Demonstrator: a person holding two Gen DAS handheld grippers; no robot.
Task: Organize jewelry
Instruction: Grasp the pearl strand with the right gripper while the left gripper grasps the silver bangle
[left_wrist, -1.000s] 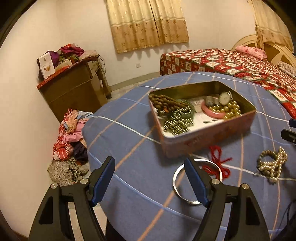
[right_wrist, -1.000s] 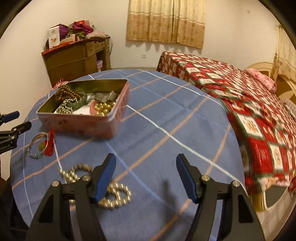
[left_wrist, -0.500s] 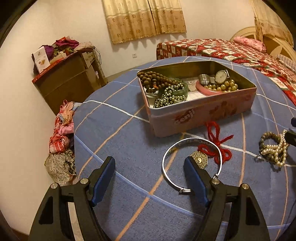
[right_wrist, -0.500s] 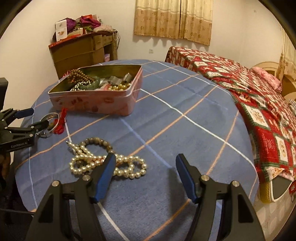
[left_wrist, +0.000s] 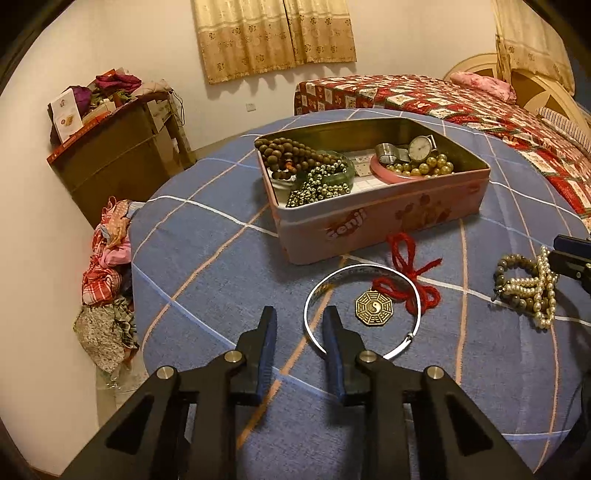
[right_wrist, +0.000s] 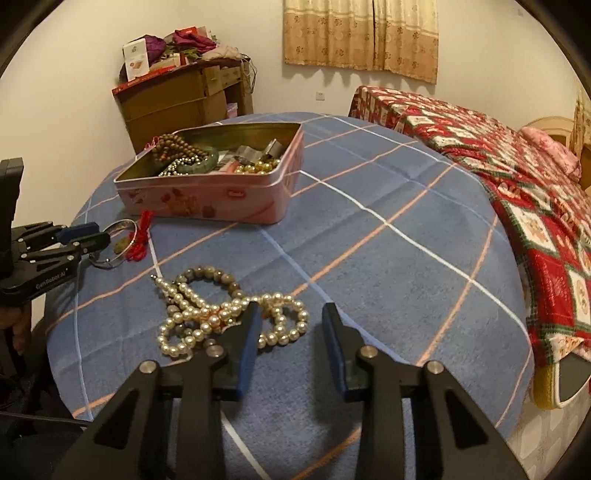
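A pink tin (left_wrist: 376, 221) holding beads, a watch and bangles stands on the blue checked table (left_wrist: 207, 280); the tin also shows in the right wrist view (right_wrist: 207, 199). A silver bangle (left_wrist: 369, 267), a brass bagua pendant (left_wrist: 373, 308) and its red cord (left_wrist: 406, 258) lie in front of it. My left gripper (left_wrist: 299, 321) is partly closed, open, its right finger at the bangle's near left rim. A pile of pearl and bead strands (right_wrist: 221, 310) lies under my right gripper (right_wrist: 290, 317), which is open, its left finger over the pearls.
A bed with a red patchwork quilt (right_wrist: 517, 177) stands right of the table. A brown cabinet (left_wrist: 122, 162) with clutter stands by the wall, clothes (left_wrist: 107, 266) heaped on the floor. The left gripper shows in the right wrist view (right_wrist: 86, 236).
Both grippers have narrowed their jaws. The left one has moved down toward the silver bangle. The right one has moved closer to the pearl pile.
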